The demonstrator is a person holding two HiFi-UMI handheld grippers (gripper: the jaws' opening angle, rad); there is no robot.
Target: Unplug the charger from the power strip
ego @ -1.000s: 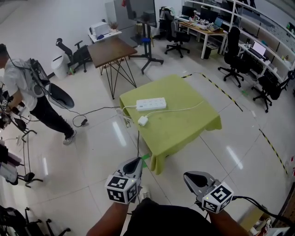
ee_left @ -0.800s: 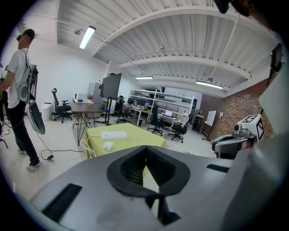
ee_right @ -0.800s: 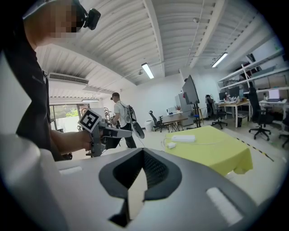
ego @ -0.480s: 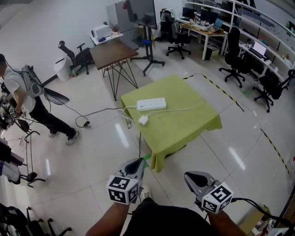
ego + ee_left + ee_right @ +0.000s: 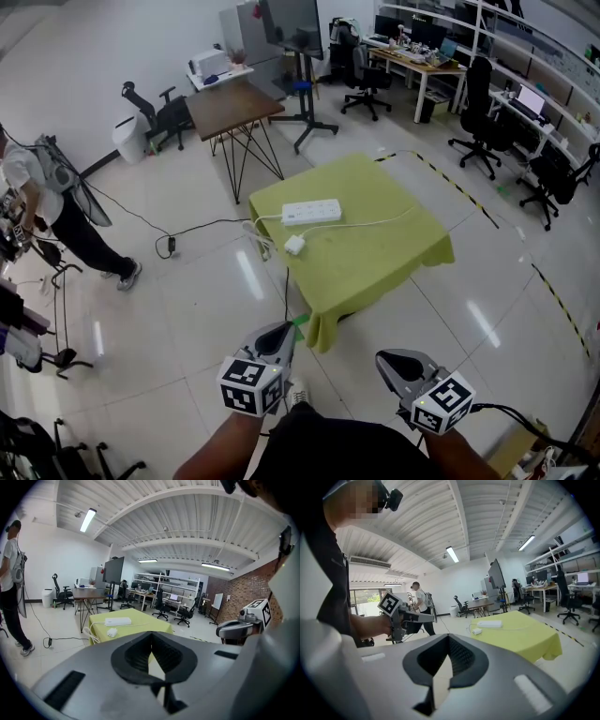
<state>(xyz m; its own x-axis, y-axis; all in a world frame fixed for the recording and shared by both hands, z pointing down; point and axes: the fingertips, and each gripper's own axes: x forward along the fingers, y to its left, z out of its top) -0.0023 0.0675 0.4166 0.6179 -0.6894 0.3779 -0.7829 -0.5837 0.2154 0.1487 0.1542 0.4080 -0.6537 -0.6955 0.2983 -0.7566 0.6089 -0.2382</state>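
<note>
Holding the left hand-held gripper [image 5: 275,335] and right hand-held gripper [image 5: 394,364] low, well short of the bench [image 5: 394,258], both with jaws pressed together on nothing. Facing the white power strip [image 5: 311,212], long axis across the head view. Finding the charger [image 5: 295,245] on the green cloth just in front of it, apart, seemingly in no socket. Straight ahead of the left, so nearer that hand. Only from the head view: the looped cord [image 5: 258,234] at the bench's left edge. Only from the gripper views: the gap between the two, side-on.
</note>
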